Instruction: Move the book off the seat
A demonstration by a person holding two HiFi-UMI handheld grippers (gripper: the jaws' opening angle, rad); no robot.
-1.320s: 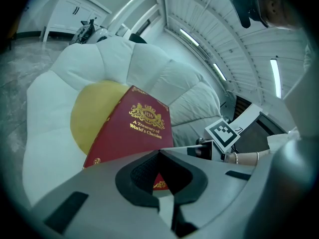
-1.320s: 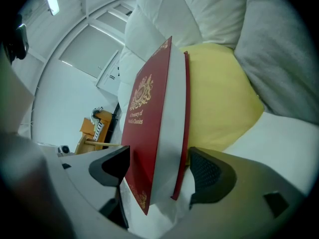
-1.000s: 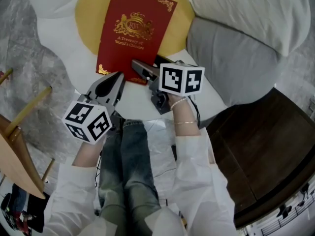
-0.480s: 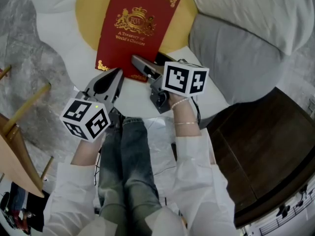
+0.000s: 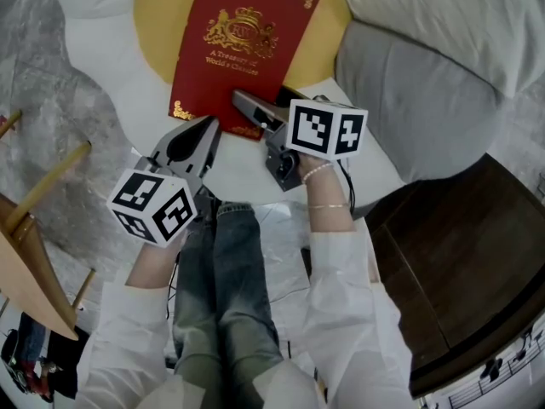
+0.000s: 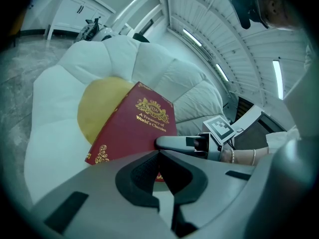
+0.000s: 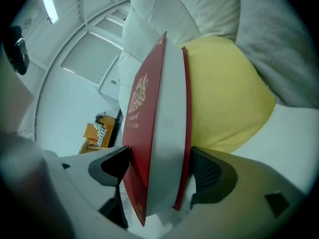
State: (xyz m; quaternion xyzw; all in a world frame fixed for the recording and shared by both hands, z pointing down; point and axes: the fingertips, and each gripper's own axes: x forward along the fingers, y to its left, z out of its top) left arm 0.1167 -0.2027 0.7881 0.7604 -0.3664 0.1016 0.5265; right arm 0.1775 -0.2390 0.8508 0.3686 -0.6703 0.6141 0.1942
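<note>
Shifted slightly forward since a second ago, the red gold-embossed hardcover book [image 5: 243, 45] is clamped at its near edge by the right gripper [image 5: 255, 113], over the yellow-centred white cushioned seat [image 5: 153, 24]; the left gripper [image 5: 200, 139] is kept closed, fingers together.

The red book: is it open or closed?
Closed. From above the book shows only its front cover; fingers of the right gripper pinch both covers flat against the pages.

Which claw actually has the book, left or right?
The right claw: its jaws are clamped on the near edge of the book, one on each cover. The left claw is shut with nothing between its jaws.
</note>
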